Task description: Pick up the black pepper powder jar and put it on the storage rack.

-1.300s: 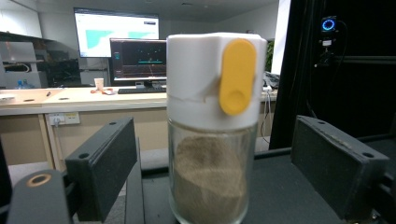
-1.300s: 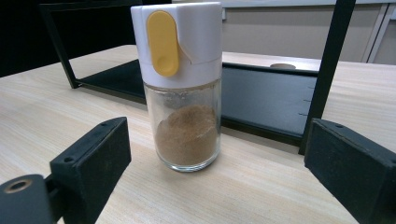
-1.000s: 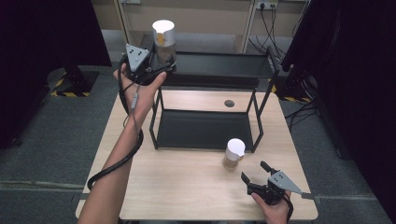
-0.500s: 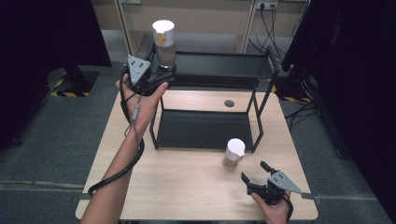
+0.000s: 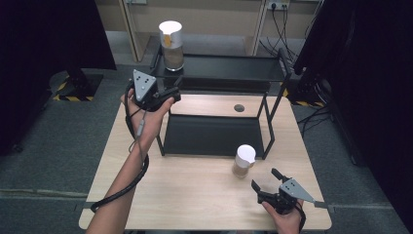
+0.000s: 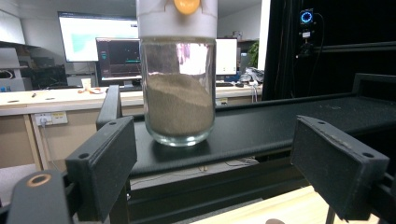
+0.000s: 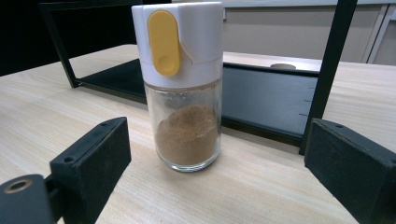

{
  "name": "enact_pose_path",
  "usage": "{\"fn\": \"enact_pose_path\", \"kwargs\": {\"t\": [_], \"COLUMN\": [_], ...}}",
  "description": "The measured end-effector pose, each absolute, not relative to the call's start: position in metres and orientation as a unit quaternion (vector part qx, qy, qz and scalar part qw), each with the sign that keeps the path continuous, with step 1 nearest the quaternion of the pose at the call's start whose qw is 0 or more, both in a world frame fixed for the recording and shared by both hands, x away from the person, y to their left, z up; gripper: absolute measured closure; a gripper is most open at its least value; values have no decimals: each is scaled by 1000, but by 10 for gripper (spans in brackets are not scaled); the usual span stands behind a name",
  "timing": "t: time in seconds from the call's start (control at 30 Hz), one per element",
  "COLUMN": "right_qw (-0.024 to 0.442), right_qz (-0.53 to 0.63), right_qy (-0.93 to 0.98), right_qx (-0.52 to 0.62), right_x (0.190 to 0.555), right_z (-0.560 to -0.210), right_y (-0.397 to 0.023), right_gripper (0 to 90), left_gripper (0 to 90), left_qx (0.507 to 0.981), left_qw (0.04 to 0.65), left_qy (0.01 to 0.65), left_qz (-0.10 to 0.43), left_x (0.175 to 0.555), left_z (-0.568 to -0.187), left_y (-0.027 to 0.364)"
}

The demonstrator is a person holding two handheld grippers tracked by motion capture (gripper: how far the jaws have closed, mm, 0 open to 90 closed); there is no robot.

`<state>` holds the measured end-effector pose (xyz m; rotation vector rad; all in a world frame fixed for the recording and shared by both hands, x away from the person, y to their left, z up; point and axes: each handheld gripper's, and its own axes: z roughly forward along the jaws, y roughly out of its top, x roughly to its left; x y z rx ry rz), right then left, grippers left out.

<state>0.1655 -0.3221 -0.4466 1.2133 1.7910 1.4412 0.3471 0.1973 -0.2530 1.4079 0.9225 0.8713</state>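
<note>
A: Two spice jars, both judged against the black rack [image 5: 272,92]. One jar [image 5: 171,41] stands on the rack's top shelf at its left end; the other jar [image 5: 243,161] sits on the table [image 5: 195,200] just in front of the rack's right leg.

B: And the grippers?

A: The left gripper [image 5: 168,93], beside the rack's upper left corner, has its jaws spread wide and holds nothing. The right gripper [image 5: 263,186], in front of the rack and near the lower jar, is likewise wide apart and empty.

B: Risks?

A: The shelf jar sits close to the edge (glass, tall, top-heavy). I'd guess an off-centre closing could tip it off. A low approach might clip the rack's rail.
</note>
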Motion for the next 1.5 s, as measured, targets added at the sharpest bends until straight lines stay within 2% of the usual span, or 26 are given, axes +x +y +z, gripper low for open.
{"fn": "enact_pose_path", "kwargs": {"t": [1.5], "right_qw": [270], "right_qz": [534], "right_qy": [664], "right_qx": [448], "right_x": [165], "right_z": [-447], "right_y": [-321], "right_gripper": [74], "left_gripper": [138], "left_qx": [616], "left_qw": [591], "left_qy": [395], "left_qz": [339], "left_x": [292], "left_z": [-331], "left_y": [215]}}
